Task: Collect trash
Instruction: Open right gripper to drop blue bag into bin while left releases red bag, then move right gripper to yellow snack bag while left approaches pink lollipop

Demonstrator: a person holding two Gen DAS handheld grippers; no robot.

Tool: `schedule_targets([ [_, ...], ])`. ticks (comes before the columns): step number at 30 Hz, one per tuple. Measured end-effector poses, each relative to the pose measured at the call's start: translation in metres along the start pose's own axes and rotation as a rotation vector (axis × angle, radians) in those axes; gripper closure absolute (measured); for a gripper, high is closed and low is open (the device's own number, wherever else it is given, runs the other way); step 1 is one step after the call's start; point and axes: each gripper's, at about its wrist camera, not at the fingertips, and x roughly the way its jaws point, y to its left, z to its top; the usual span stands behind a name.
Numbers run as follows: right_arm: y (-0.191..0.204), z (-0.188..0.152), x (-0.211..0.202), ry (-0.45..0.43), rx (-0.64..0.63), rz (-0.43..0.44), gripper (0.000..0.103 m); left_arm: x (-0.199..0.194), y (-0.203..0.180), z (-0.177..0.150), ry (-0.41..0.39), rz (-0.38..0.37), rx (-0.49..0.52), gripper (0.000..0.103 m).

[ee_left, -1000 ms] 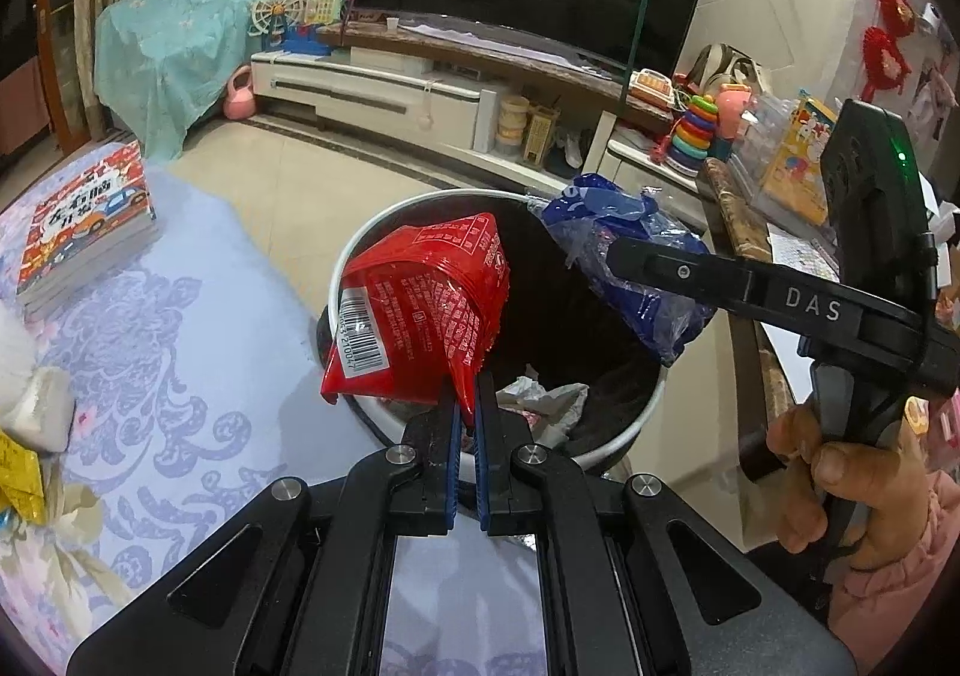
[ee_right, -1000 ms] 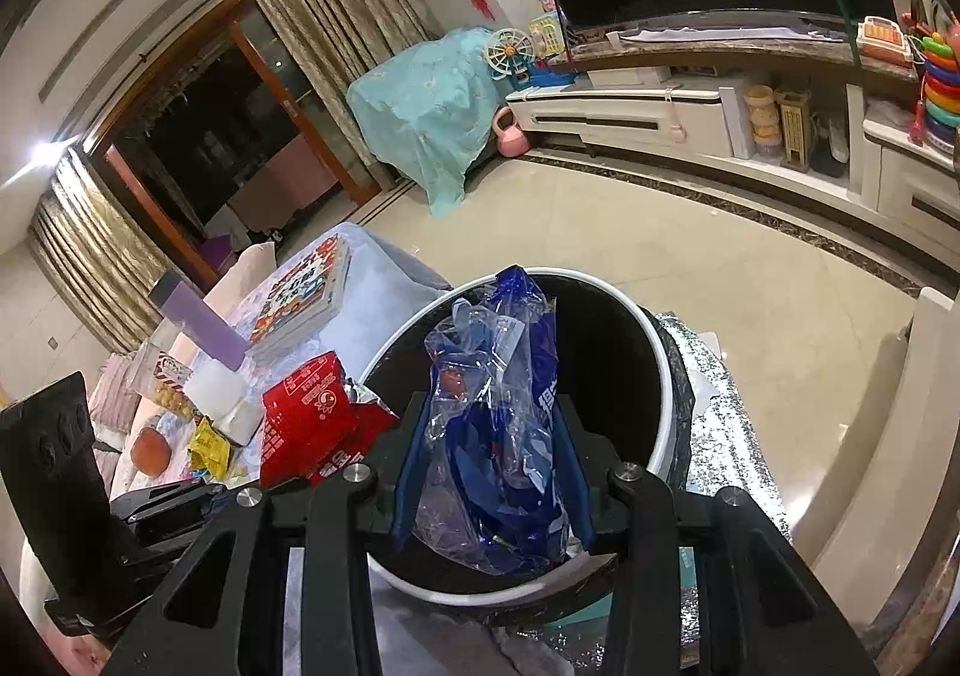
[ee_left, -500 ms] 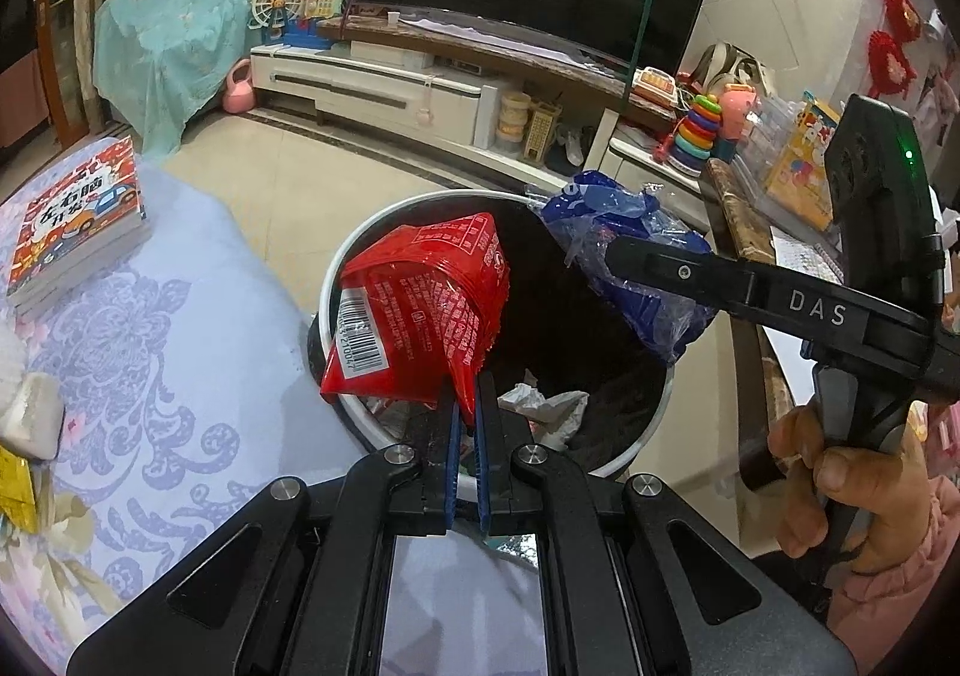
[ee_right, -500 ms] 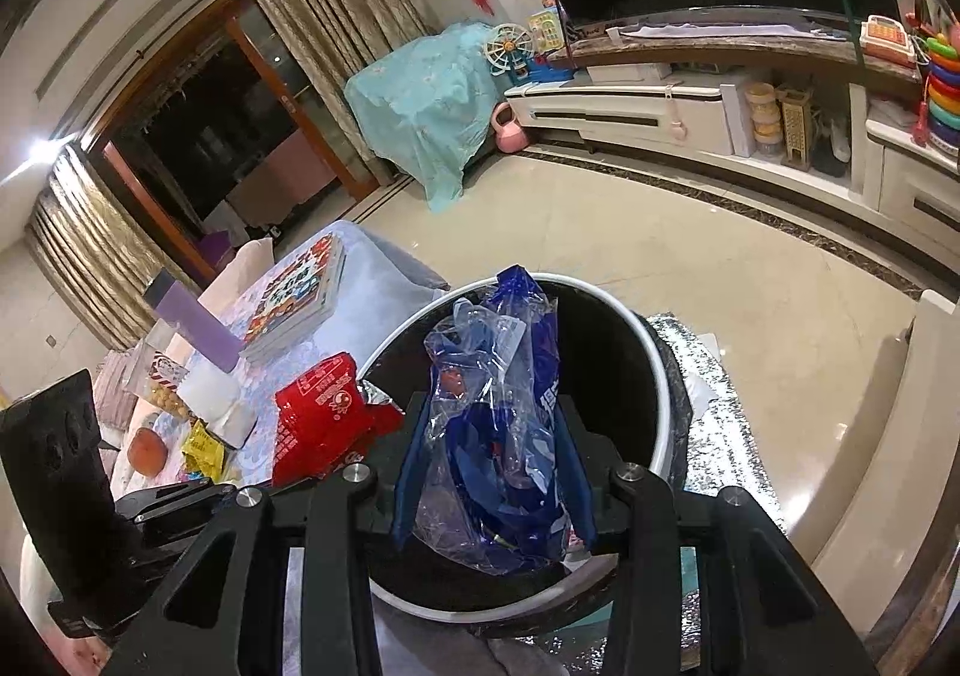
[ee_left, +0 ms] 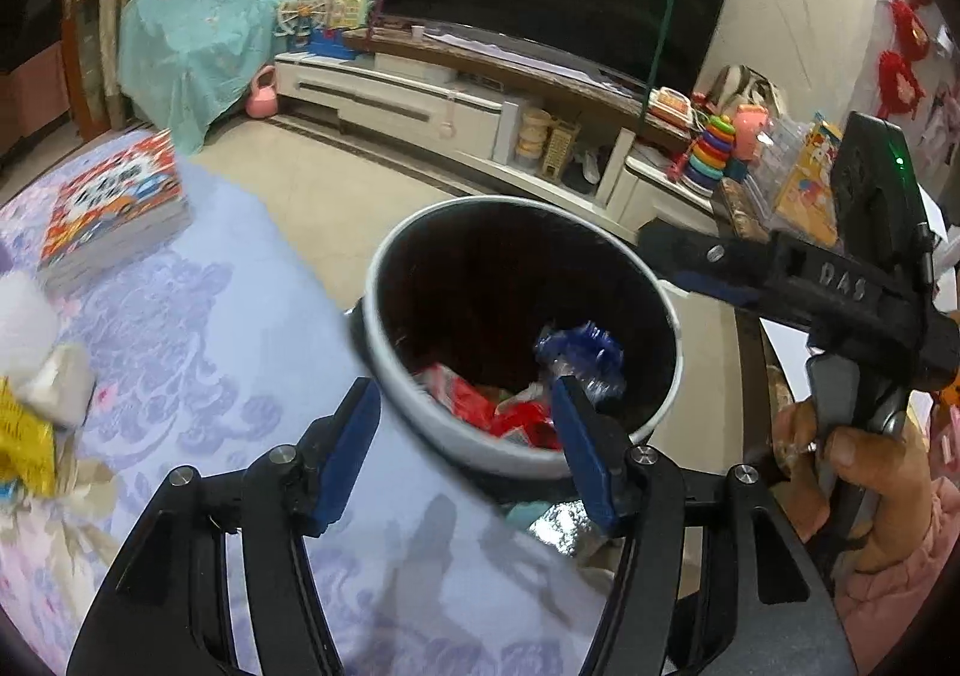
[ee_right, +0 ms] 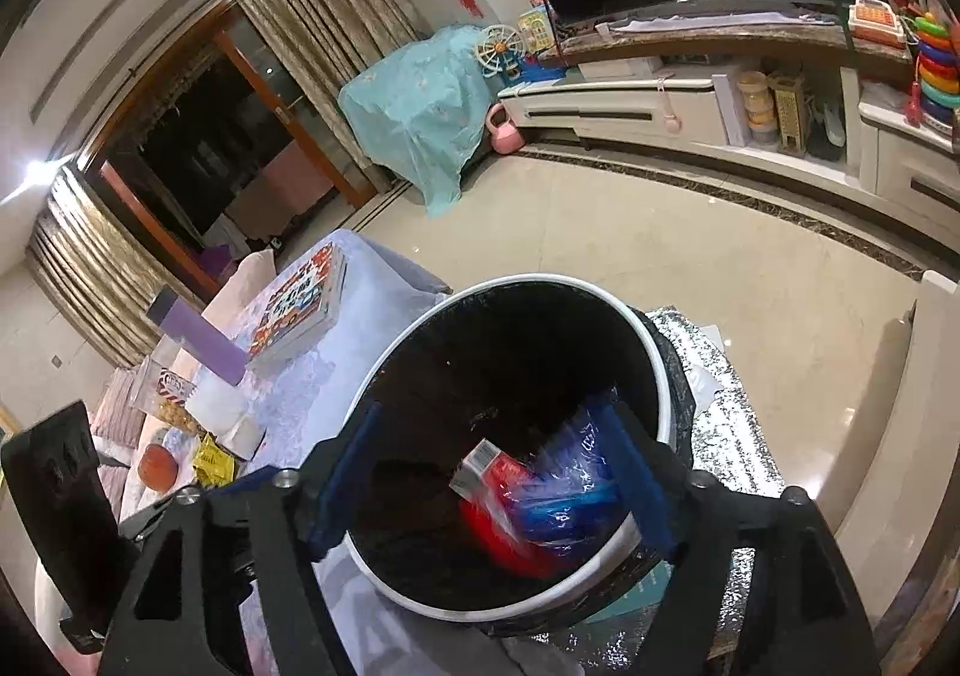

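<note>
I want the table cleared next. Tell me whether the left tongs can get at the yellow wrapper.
Probably yes. The left tongs are open and empty, and the yellow wrapper lies uncovered on the tablecloth, with only bare cloth between them. The white tissue touching it could get caught too.

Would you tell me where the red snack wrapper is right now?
In the right wrist view the red snack wrapper lies inside the trash bin, at its near right, against the blue plastic bag.

Black grippers; blue-padded jaws; pink sleeve
</note>
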Motion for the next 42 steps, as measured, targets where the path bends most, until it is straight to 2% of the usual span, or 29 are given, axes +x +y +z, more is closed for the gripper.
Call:
schedule_targets([
  [7, 0.018, -0.013, -0.013, -0.032, -0.003, 0.03, 0.01, -0.028, 0.031, -0.037, -0.03, 0.076, -0.088, 0.034],
  [15, 0.061, -0.041, -0.016, -0.023, -0.041, 0.089, 0.01, -0.066, 0.071, -0.081, -0.058, 0.162, -0.18, 0.031],
  [19, 0.084, -0.054, -0.013, -0.008, -0.064, 0.131, 0.009, -0.079, 0.091, -0.098, -0.052, 0.175, -0.235, 0.03],
  [28, 0.133, -0.086, 0.013, 0.054, -0.128, 0.188, 0.009, -0.11, 0.136, -0.142, -0.047, 0.258, -0.331, 0.03],
  [35, 0.167, -0.113, 0.033, 0.106, -0.18, 0.204, 0.009, -0.129, 0.167, -0.162, -0.047, 0.304, -0.385, 0.029],
  [42, 0.192, -0.123, 0.046, 0.121, -0.212, 0.215, 0.009, -0.142, 0.196, -0.175, -0.046, 0.349, -0.417, 0.029],
])
